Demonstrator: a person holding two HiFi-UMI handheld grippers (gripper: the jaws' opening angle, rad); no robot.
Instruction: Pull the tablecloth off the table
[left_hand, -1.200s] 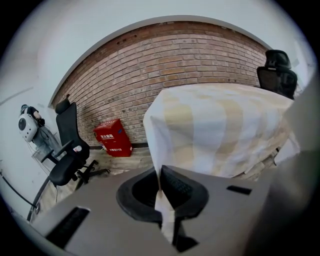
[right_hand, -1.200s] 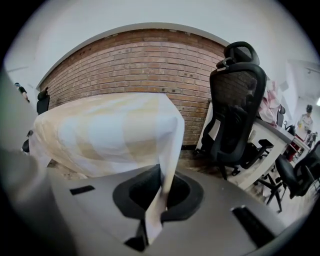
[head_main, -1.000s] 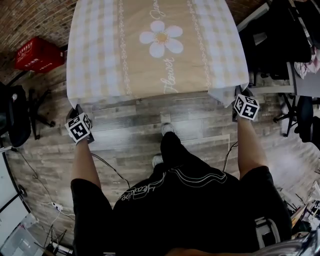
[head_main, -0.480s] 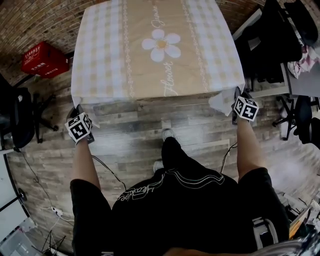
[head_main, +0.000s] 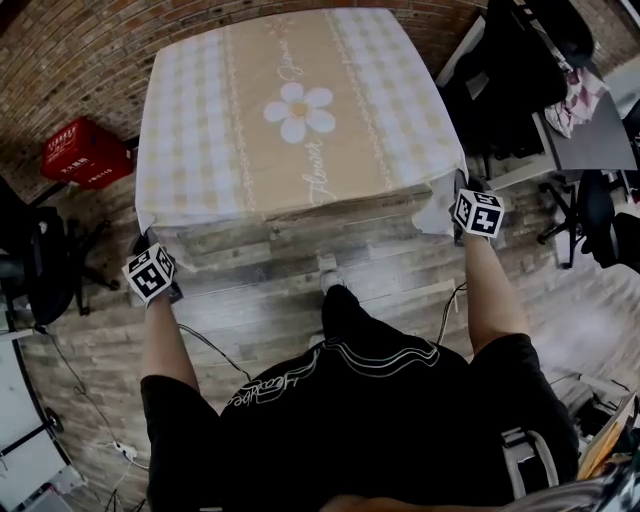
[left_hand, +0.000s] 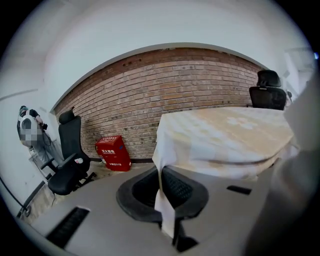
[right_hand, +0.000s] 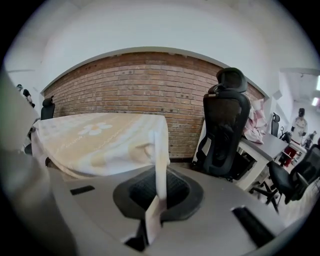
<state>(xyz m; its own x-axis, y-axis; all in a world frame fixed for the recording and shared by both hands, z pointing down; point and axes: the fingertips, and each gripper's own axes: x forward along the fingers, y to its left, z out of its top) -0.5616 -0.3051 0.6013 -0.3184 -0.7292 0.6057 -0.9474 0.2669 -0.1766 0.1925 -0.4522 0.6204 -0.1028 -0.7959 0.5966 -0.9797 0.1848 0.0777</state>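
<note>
A beige and white checked tablecloth (head_main: 290, 110) with a white daisy print covers a square table; its near edge has slid back and bares a strip of wooden tabletop (head_main: 300, 225). My left gripper (head_main: 150, 262) is shut on the cloth's near left corner (left_hand: 162, 210). At the near right corner (right_hand: 157, 190) my right gripper (head_main: 462, 200) is shut on the cloth too. Each gripper view shows the cloth (left_hand: 225, 140) pinched in a thin fold between the shut jaws, and the cloth (right_hand: 95, 140) stretches back to the table.
A red crate (head_main: 85, 152) sits on the wood floor by the brick wall, left of the table. Black office chairs stand at the left (head_main: 30, 250) and right (right_hand: 225, 130). A grey desk (head_main: 595, 135) is at far right. Cables run along the floor near my feet.
The table sits farther away in the head view, and the cloth's near edge has slid back, baring more tabletop. Both grippers still hold the corners.
</note>
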